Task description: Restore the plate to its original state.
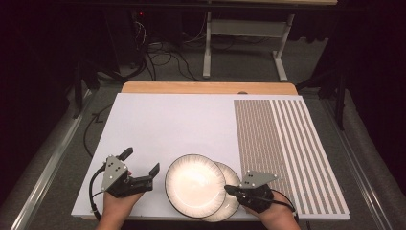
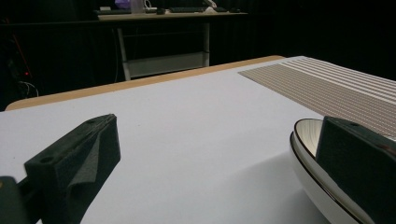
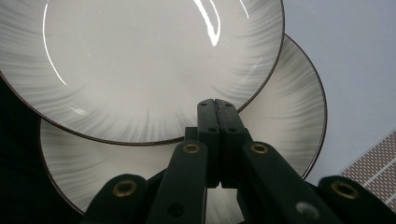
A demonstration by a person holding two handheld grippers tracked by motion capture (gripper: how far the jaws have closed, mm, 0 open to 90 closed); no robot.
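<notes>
Near the worktop [image 1: 158, 120] front edge, two stacked glazed plates [image 1: 195, 184]: stiff, slippery, fragile; grasp at rim. Left gripper [image 1: 142, 167] fingers apart; right gripper [image 1: 229, 189] fingers together over the lower plate [image 3: 280, 121].

Two plates [image 1: 194, 184] overlap on the table; two grippers [image 1: 139, 167] flank them.

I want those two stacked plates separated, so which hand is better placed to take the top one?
Left, probably. The left gripper stands open beside the top plate, one jaw at its rim. The right gripper is shut, over the lower plate.
</notes>
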